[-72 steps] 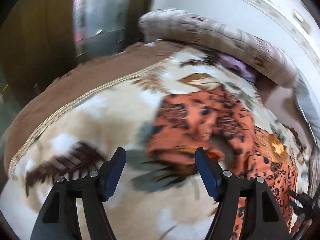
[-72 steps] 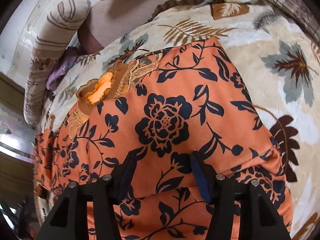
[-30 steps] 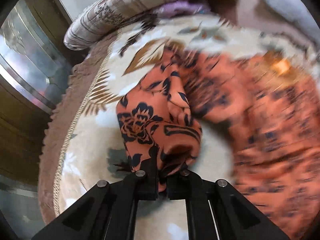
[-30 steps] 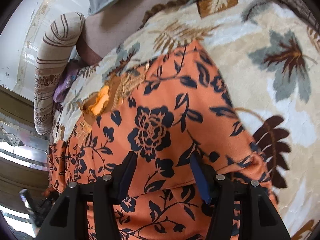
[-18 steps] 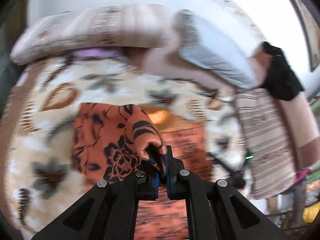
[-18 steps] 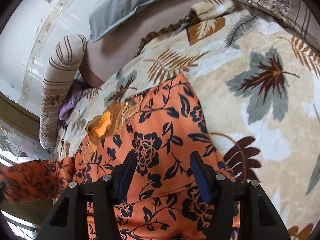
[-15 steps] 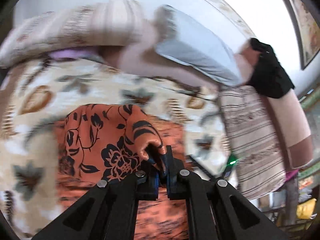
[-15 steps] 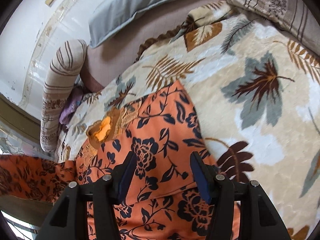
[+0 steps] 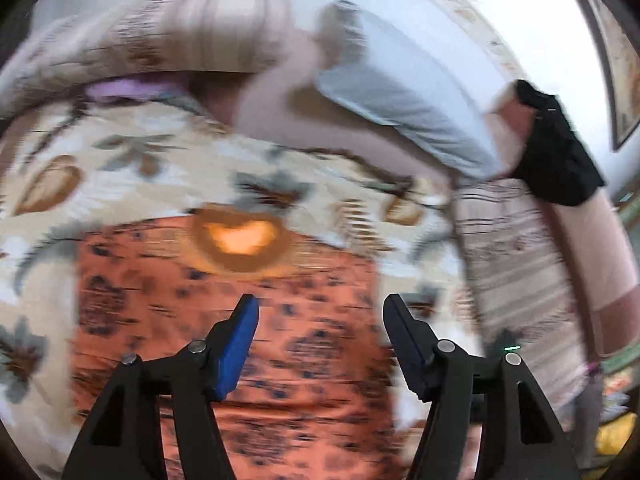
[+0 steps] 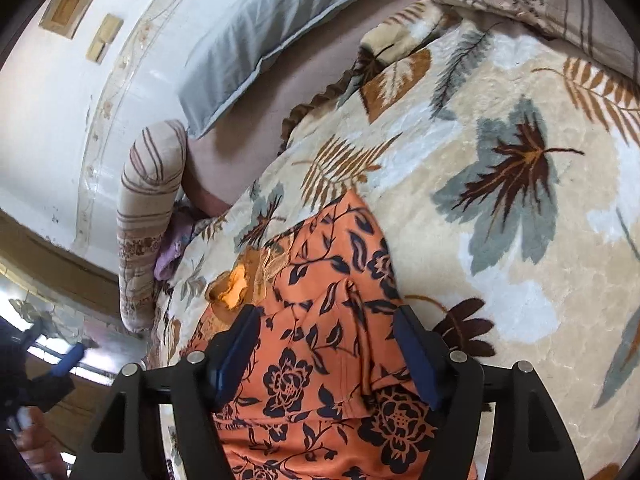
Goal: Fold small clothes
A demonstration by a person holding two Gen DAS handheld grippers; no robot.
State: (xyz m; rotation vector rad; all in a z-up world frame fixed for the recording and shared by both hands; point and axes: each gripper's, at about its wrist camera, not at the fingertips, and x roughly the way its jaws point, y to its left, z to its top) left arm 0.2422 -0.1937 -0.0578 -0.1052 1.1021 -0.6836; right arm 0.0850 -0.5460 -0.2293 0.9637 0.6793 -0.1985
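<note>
Both grippers hang over the bed with jaws apart, gripping nothing. One orange garment with a dark floral print [image 10: 320, 344] lies on the cream leaf-patterned plush blanket [image 10: 500, 184], a folded flap on top. The left gripper [image 9: 320, 312] and the right gripper [image 10: 322, 320] hover above it. At 12 o'clock lies a grey-blue pillow [image 10: 256, 28], at 10 o'clock a striped beige bolster [image 10: 148, 200].

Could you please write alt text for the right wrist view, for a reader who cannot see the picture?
The open right gripper hangs over an orange garment with a dark floral print, lying partly folded on a cream leaf-patterned blanket. A grey-blue pillow and a striped bolster lie beyond, against a white wall.
</note>
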